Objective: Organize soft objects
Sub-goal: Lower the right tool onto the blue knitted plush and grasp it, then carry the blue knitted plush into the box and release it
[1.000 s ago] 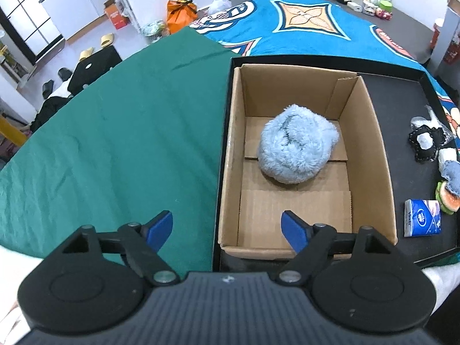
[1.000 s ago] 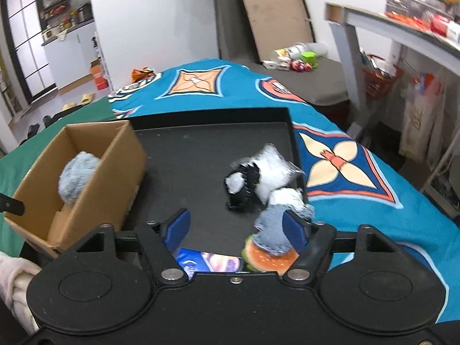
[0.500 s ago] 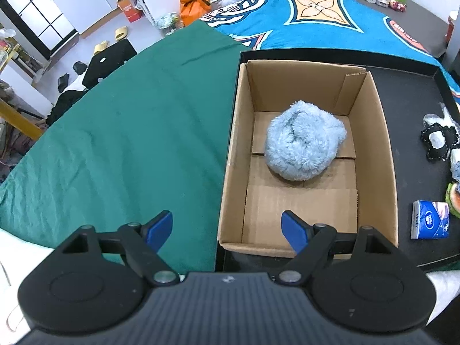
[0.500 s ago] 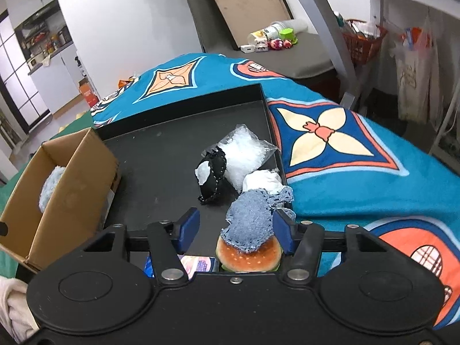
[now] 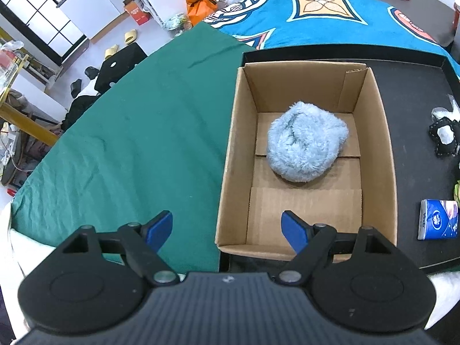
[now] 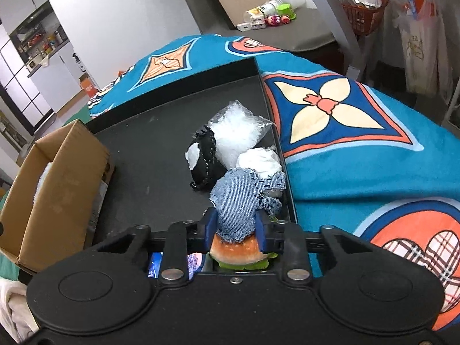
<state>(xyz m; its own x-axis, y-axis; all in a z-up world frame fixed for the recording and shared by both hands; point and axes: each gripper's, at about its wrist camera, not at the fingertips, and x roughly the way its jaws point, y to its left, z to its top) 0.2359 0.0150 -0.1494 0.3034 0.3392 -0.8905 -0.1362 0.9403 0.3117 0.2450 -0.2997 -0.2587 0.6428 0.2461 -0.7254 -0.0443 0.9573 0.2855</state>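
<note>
A fluffy light-blue ball point(image 5: 306, 141) lies inside an open cardboard box point(image 5: 235, 149) on a black tray point(image 5: 414, 115). My left gripper point(image 5: 227, 230) is open and empty, above the box's near left corner. In the right wrist view my right gripper point(image 6: 236, 227) is shut on a blue denim soft toy point(image 6: 240, 201), which sits over a burger toy point(image 6: 238, 254). Beyond it lie a black-and-white soft toy point(image 6: 202, 158), a clear bag of white stuffing point(image 6: 238, 129) and a white wad point(image 6: 260, 161). The box point(image 6: 57, 184) stands to the left.
A blue tissue pack point(image 5: 438, 220) lies on the tray right of the box; part of it shows under my right gripper point(image 6: 156, 263). A green cloth point(image 5: 129, 143) covers the table to the left, a patterned blue cloth point(image 6: 359, 149) to the right.
My right gripper has moved forward and closed on the denim toy. My left gripper has drawn back slightly and stayed open.
</note>
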